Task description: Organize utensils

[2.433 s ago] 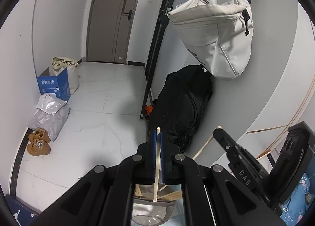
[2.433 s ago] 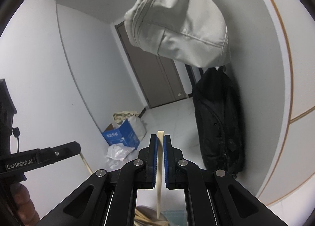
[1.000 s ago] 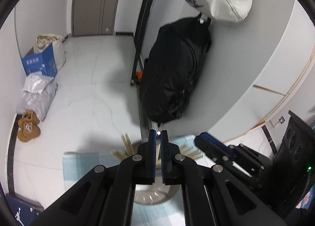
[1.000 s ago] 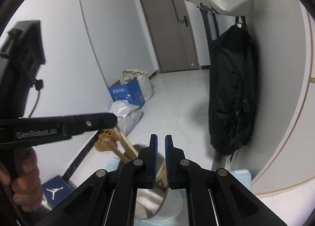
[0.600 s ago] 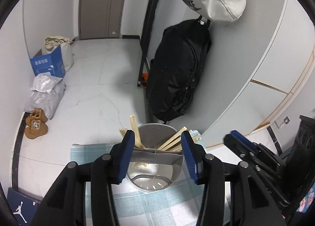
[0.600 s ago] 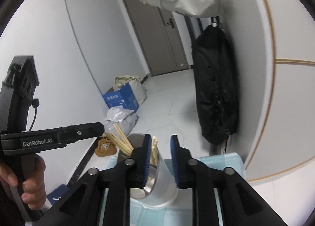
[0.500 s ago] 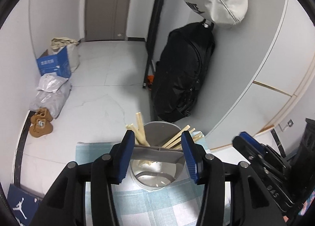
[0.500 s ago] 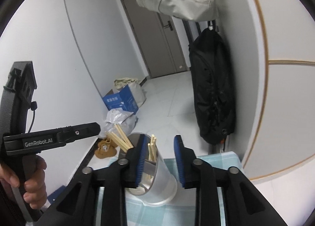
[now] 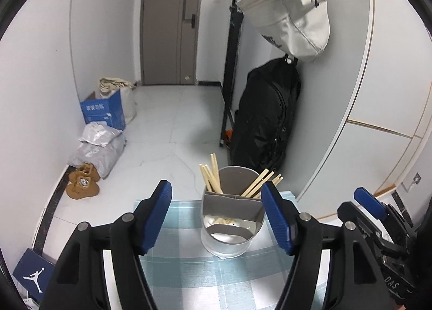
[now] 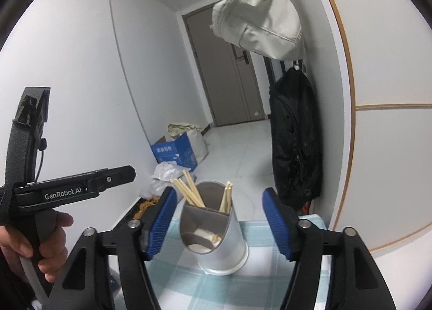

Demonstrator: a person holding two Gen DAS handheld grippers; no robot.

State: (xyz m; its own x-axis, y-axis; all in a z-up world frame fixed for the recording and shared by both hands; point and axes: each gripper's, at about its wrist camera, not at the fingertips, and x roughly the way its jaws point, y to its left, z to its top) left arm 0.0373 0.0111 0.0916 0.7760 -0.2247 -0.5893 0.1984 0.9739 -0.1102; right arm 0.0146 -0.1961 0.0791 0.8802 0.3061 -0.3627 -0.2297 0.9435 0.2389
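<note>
A metal utensil holder (image 9: 230,226) with inner dividers stands on a blue checked cloth (image 9: 189,269). Wooden chopsticks (image 9: 209,177) lean in its far compartments, a second bunch (image 9: 260,183) to the right. My left gripper (image 9: 216,187) is short of the holder, its jaws opening, pads clear of it and holding nothing. My right gripper (image 10: 220,195) frames the same holder (image 10: 216,237) and chopsticks (image 10: 189,188); its jaws are opening too, and are empty. A hand (image 10: 29,242) holds the left gripper's handle.
A black backpack (image 9: 266,118) and a white bag (image 9: 290,13) hang on the wall beyond the table. On the floor are a blue box (image 9: 104,111), grey bags (image 9: 100,145) and brown shoes (image 9: 82,185). The cloth's far edge lies just behind the holder.
Both grippers were shut on a chopstick each over the holder. Their jaws have since spread wide, the chopsticks stand in the holder, and both grippers have drawn back from it.
</note>
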